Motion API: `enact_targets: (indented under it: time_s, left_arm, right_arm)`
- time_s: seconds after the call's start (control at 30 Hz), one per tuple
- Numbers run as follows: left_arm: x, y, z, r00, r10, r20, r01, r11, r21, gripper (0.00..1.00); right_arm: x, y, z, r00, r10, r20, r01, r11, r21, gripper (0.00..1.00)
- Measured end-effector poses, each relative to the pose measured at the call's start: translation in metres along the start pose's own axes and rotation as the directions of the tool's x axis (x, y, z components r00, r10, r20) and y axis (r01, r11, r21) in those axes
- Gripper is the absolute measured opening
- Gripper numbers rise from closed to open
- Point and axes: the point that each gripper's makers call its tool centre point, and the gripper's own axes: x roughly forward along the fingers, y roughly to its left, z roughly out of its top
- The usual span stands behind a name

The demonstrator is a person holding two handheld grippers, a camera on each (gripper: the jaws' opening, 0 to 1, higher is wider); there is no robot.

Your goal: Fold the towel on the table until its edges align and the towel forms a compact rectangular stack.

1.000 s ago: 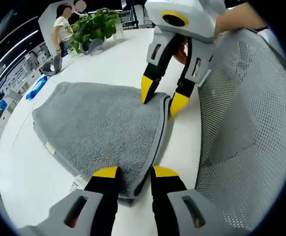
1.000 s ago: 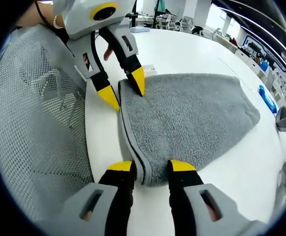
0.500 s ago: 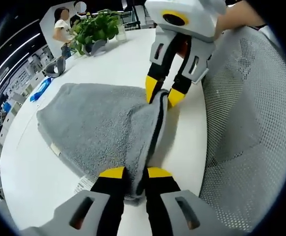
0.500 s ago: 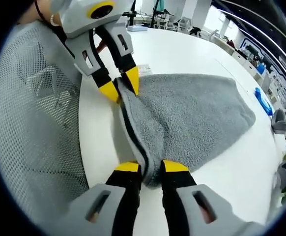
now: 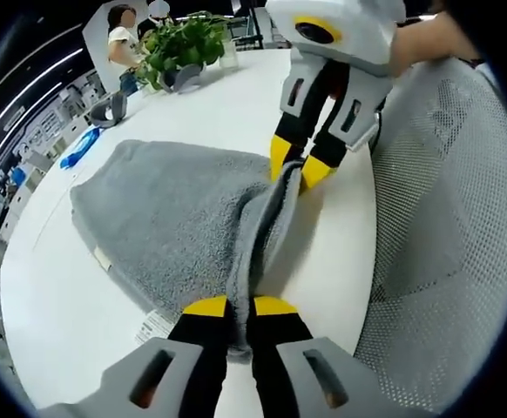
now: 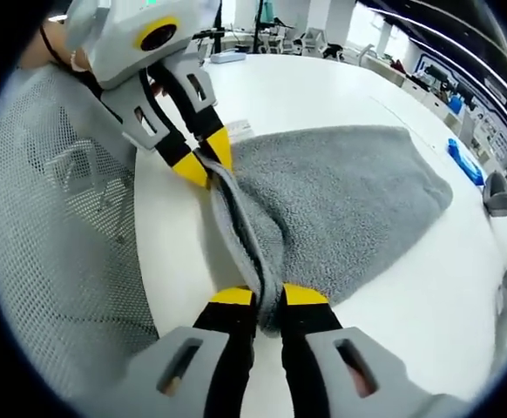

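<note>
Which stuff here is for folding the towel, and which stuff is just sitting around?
For the job:
- grey towel, near edge pinched up
- left gripper, shut on towel
- right gripper, shut on towel
- white table

Just lying about:
- potted plant
- blue thing near the table's far edge
- mesh chair back

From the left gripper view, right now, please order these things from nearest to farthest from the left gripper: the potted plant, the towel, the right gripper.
1. The towel: its raised edge is pinched in the left gripper, at the bottom of the view.
2. The right gripper: ahead, gripping the same edge further along.
3. The potted plant: far side of the table, upper left.
</note>
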Motion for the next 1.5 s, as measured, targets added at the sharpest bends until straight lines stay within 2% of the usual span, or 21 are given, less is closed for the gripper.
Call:
enact_targets:
  time_s: [0.17,0.3,0.43,0.6,0.9,1.13,1.5]
  left_arm:
    - [-0.003,-0.002,0.003,1.0,-0.005,-0.03,0.005,1.0,0.024,0.07]
    - [-0.008,-0.004,0.006,0.998,-0.041,-0.044,0.04,0.999,-0.023,0.07]
    - [-0.019,0.0,0.014,0.998,-0.05,-0.041,0.049,0.998,-0.033,0.07]
    - [-0.037,0.013,0.03,1.0,-0.011,-0.001,0.011,1.0,-0.003,0.07]
    - [-0.068,0.032,0.056,0.998,0.039,0.041,-0.038,0.999,-0.016,0.07]
    - [-0.079,0.033,0.069,0.998,0.056,0.037,-0.057,0.998,0.022,0.07]
    - [-0.098,0.026,0.079,0.999,0.039,0.021,-0.04,0.998,0.045,0.07]
  right_arm:
    - [-0.003,0.001,0.002,1.0,0.019,-0.011,-0.019,1.0,0.017,0.07]
    - [-0.008,0.002,0.002,0.999,0.036,-0.02,-0.036,0.999,0.015,0.07]
    - [-0.021,0.0,0.009,0.999,0.044,-0.007,-0.044,0.998,0.055,0.07]
    - [-0.038,-0.006,0.024,0.999,0.035,0.032,-0.037,0.997,0.074,0.07]
    - [-0.068,-0.011,0.05,0.994,0.055,0.099,-0.069,0.988,0.138,0.07]
    - [-0.083,-0.012,0.057,0.992,0.059,0.113,-0.075,0.986,0.15,0.07]
    - [-0.103,-0.002,0.062,0.988,0.089,0.127,-0.109,0.981,0.16,0.07]
